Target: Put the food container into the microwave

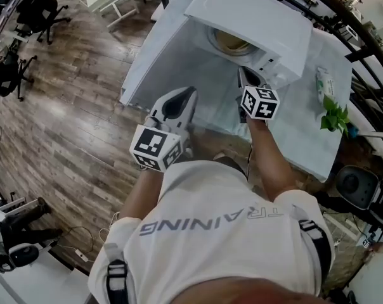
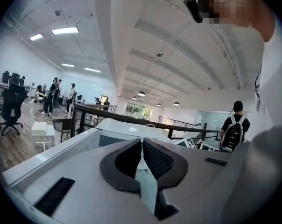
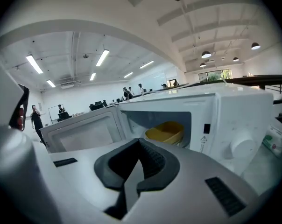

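The left tongs (image 2: 142,143) are pressed together with nothing between them. The right tongs (image 3: 140,143) are likewise closed and empty. Just beyond the right tongs stands the white box-shaped microwave (image 3: 234,120), its door (image 3: 82,133) swung open to the left. The round yellow food container (image 3: 165,132) sits inside the microwave's cavity. The microwave rests on a white-covered table (image 1: 305,132).

White microwave (image 1: 255,11) shell — smooth, faintly glossy; the food container (image 3: 165,132) looks like matt plastic; at nine o'clock, grained wood floor (image 1: 71,119).
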